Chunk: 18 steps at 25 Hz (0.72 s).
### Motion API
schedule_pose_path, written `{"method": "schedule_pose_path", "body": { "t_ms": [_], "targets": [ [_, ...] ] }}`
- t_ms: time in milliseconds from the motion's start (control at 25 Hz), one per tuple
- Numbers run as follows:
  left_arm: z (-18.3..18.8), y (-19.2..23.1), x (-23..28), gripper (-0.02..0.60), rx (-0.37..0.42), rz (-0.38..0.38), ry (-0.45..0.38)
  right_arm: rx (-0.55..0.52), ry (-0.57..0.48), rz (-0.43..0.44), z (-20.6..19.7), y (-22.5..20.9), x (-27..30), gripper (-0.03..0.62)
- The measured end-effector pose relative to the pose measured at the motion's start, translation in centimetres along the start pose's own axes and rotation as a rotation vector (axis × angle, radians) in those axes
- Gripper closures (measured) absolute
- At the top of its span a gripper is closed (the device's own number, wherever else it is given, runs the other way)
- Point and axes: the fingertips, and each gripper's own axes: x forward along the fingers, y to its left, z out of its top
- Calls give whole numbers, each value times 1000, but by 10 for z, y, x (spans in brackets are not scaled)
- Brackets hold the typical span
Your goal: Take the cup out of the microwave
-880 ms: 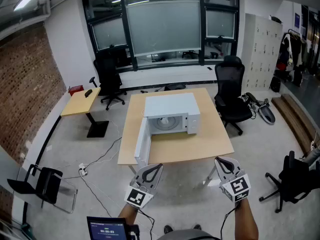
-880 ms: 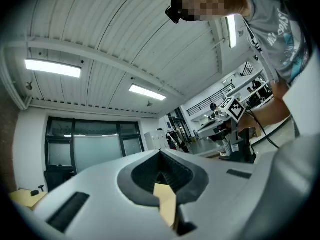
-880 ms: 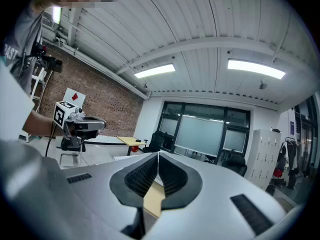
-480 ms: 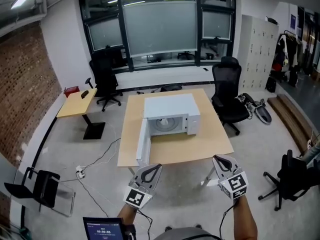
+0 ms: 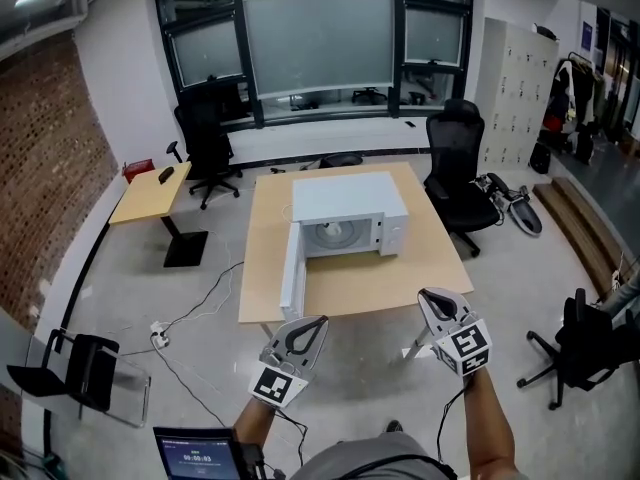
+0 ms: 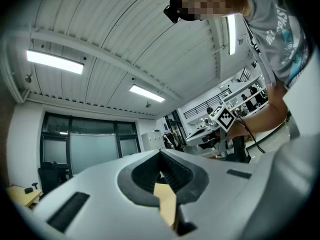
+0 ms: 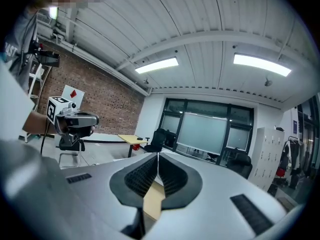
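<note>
A white microwave (image 5: 350,211) stands on a light wooden table (image 5: 400,288), its door (image 5: 292,274) swung open to the left. Inside the cavity a pale round shape (image 5: 335,234) shows; I cannot tell whether it is the cup. My left gripper (image 5: 308,325) and right gripper (image 5: 432,298) hang side by side over the floor, short of the table's near edge, both shut with nothing between the jaws. In the left gripper view the jaws (image 6: 160,154) meet at the tips. The right gripper view shows the same (image 7: 158,156).
Black office chairs (image 5: 455,163) stand right of the table and at the back left (image 5: 205,133). A small side desk (image 5: 150,193) is at the left, with cables (image 5: 190,318) on the floor. Another chair (image 5: 585,348) sits at the right, and a tablet (image 5: 195,453) below.
The table and microwave have come nearer in the head view and sit slightly lower right. Both grippers stay shut and keep their places side by side.
</note>
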Motion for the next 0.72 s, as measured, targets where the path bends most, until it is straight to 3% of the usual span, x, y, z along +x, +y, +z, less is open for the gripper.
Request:
{"method": "schedule_pose_path", "body": {
  "t_ms": [440,720],
  "targets": [
    [-14,12,-2,555,28,-25,18,22,7,43,-16,5,60,583],
    [-23,29,1,555,48,3,32,34,16,87,-32,3,100,583]
  ]
}}
